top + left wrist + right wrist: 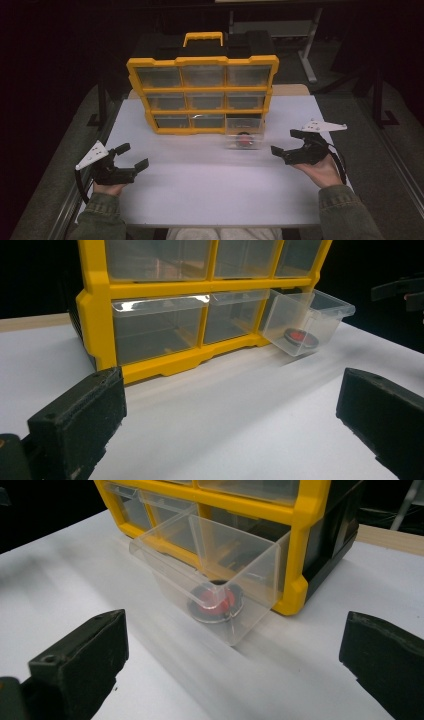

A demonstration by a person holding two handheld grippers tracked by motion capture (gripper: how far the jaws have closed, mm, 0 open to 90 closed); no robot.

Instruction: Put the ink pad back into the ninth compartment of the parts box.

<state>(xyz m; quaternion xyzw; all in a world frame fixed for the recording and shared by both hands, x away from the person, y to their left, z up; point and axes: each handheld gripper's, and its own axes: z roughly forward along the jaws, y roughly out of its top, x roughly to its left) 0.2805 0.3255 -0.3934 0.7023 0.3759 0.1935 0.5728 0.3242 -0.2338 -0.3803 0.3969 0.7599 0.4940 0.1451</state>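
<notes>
A yellow drawer cabinet (202, 90) (150, 290) (305, 510) with clear drawers stands at the back of the white table (210, 185). Its bottom right drawer (244, 134) (307, 320) (210, 575) is pulled out and tilts down to the table. Inside it lies a round black disc with a red centre (244, 141) (301, 337) (216, 602). My left gripper (134, 156) is open at the front left, nothing between its jaws. Right of the drawer, my right gripper (289, 142) is open and holds nothing.
The cabinet has a yellow carry handle (202, 37) on top and a black back. A wooden edge (290, 90) shows behind the table. Dark floor and metal table legs (310, 50) lie beyond. Bare white tabletop spreads between the two grippers.
</notes>
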